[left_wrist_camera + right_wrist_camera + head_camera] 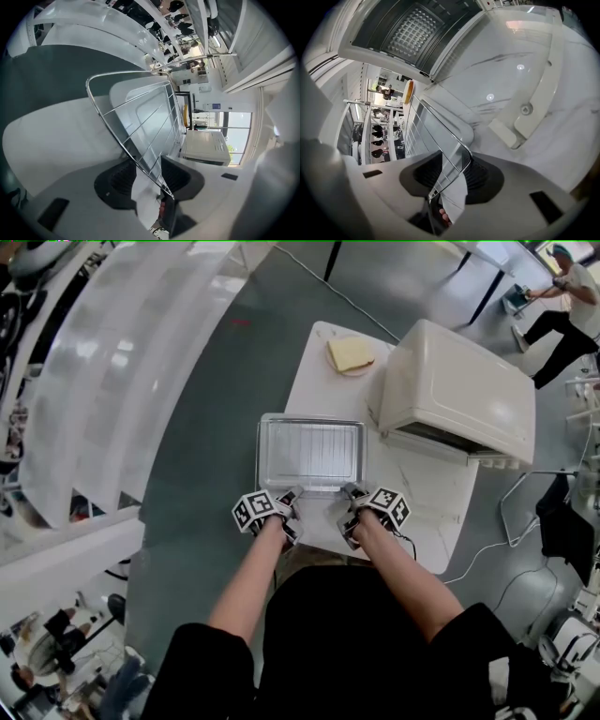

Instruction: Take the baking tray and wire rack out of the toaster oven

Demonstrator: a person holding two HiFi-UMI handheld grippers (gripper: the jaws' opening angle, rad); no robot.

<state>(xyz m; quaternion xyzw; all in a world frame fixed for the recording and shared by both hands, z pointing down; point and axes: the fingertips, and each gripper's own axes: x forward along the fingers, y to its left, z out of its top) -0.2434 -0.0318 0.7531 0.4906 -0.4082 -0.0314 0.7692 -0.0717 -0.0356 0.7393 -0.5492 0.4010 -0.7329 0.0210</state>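
Observation:
The silver baking tray (265,460) rests flat on the white table (441,512), and the wire rack (311,448) lies inside it. The left gripper (289,499) and right gripper (351,494) sit at the tray's near corners. In the left gripper view, the rack's wire rim (123,140) runs between the pads of the left gripper (149,177), with white table showing on either side of it. In the right gripper view, the rack's corner (457,147) lies between the parted pads of the right gripper (452,177). Neither gripper presses on the rim. The white toaster oven (459,385) stands at the right with its door down.
A slice of bread on a small plate (349,354) lies at the table's far end, behind the tray. The oven's lowered door (534,75) and its handle (539,101) lie right of the right gripper. The tray's left edge overhangs the table edge above grey floor (202,521).

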